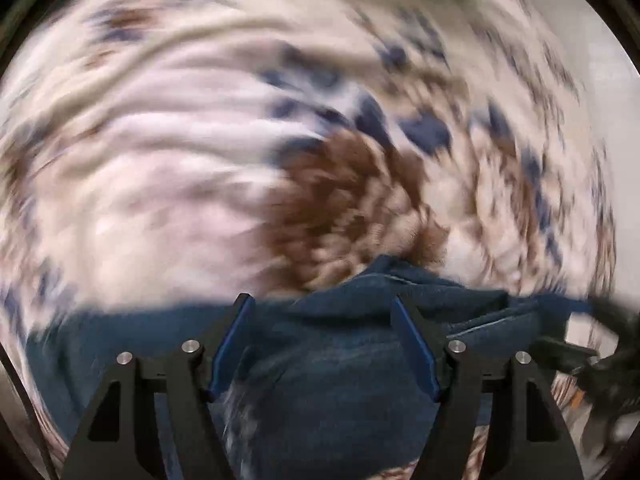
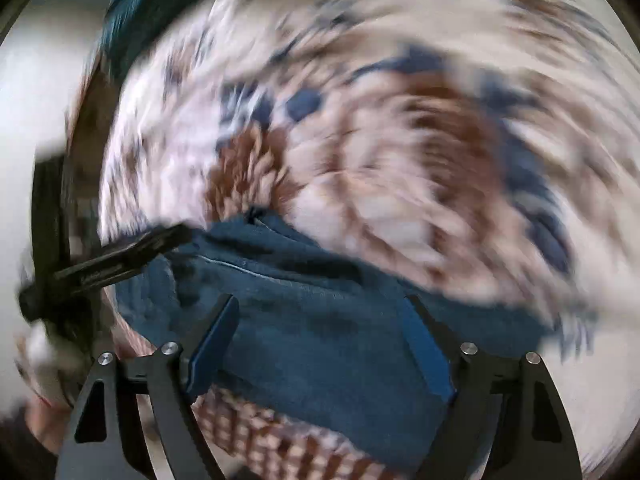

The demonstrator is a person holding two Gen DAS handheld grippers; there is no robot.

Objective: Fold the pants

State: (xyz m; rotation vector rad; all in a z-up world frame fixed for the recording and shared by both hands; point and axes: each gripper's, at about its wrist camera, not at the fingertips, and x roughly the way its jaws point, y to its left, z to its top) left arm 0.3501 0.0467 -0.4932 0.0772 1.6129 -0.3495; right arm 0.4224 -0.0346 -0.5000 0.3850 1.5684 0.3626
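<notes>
Dark blue pants point(image 1: 340, 360) lie bunched on a patterned cover, low in the left wrist view. My left gripper point(image 1: 323, 300) points down over them with its fingers apart, and the cloth runs between and under the fingers without being pinched. In the right wrist view the same pants point(image 2: 320, 340) stretch across the lower middle, seams showing. My right gripper point(image 2: 320, 300) stands wide with the cloth lying between its fingers, the pads not visibly pressing. Each view catches the other gripper at its edge: the right gripper point(image 1: 600, 344) and the left gripper point(image 2: 132, 252). Both pictures are heavily blurred.
The cover point(image 1: 160, 180) is white with brown and navy flowers and fills most of both views point(image 2: 400, 200). A brown checked cloth point(image 2: 280, 432) shows under the pants' near edge. Something dark teal point(image 2: 148, 4) lies at the far top left beside a pale wall.
</notes>
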